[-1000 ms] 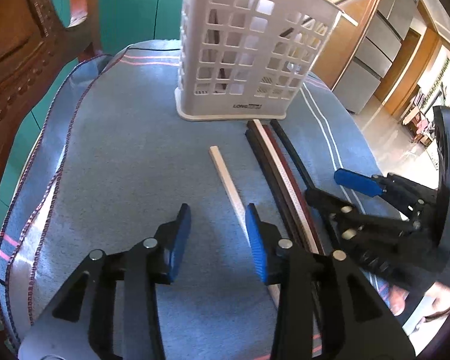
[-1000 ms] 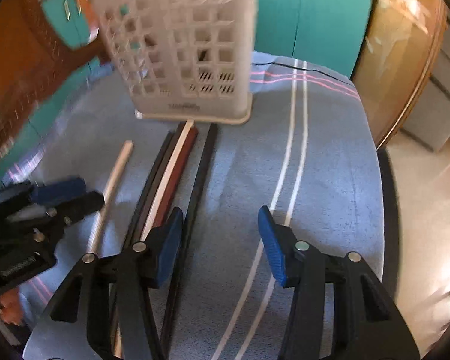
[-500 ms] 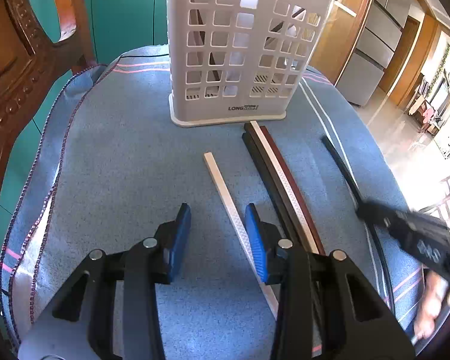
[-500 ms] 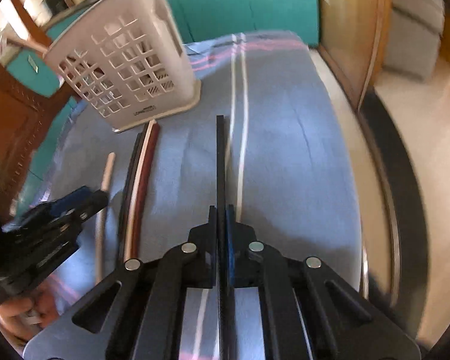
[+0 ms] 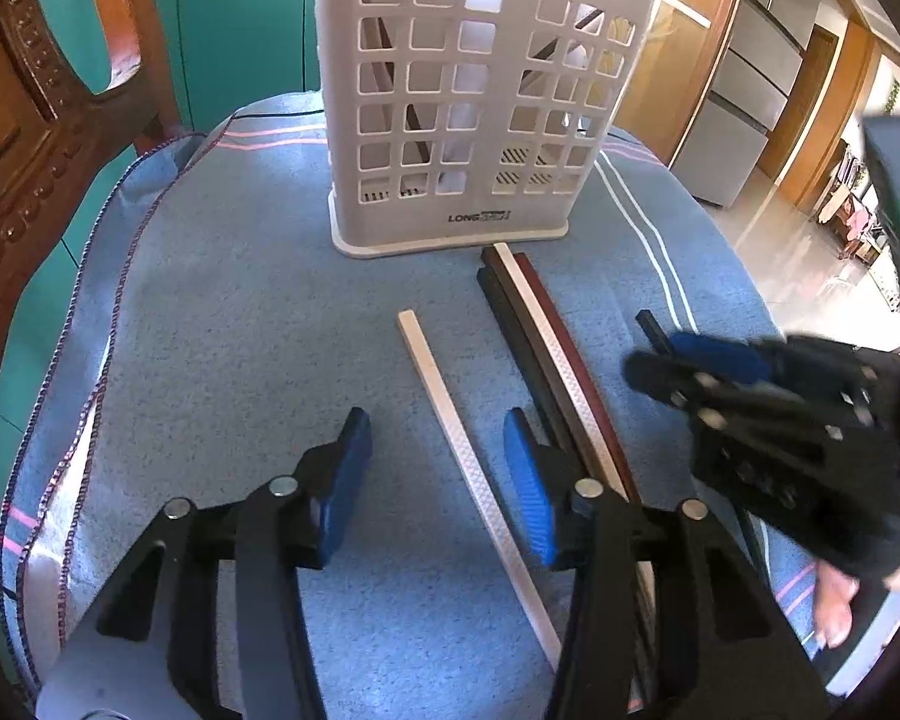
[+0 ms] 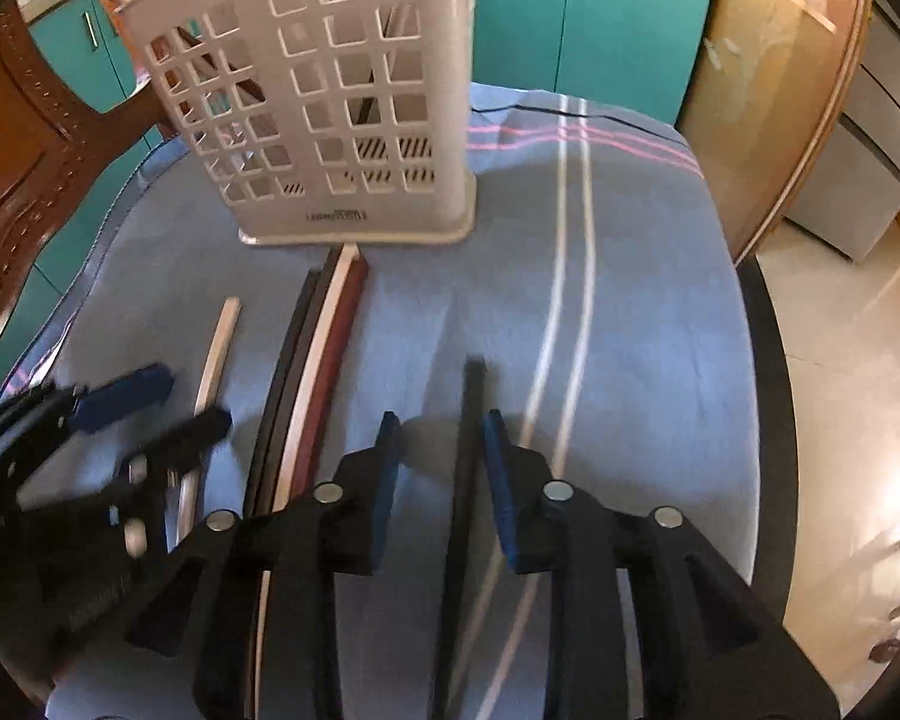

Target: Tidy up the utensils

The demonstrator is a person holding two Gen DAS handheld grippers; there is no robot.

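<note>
Both sets of jaws have just been opening: the right hand-held gripper (image 6: 438, 483) narrowly straddles the black chopstick (image 6: 471, 420) at lower centre, pads apparently off it, and could drop it. Left hand-held gripper (image 5: 438, 480) hangs wide over the white chopstick (image 5: 450, 420); the basket (image 5: 474, 96) stands top centre.

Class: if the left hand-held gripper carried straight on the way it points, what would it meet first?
Most likely the white chopstick lying between its open jaws on the blue cloth; the left hand-held gripper points steeply down, though depth is unclear.
</note>
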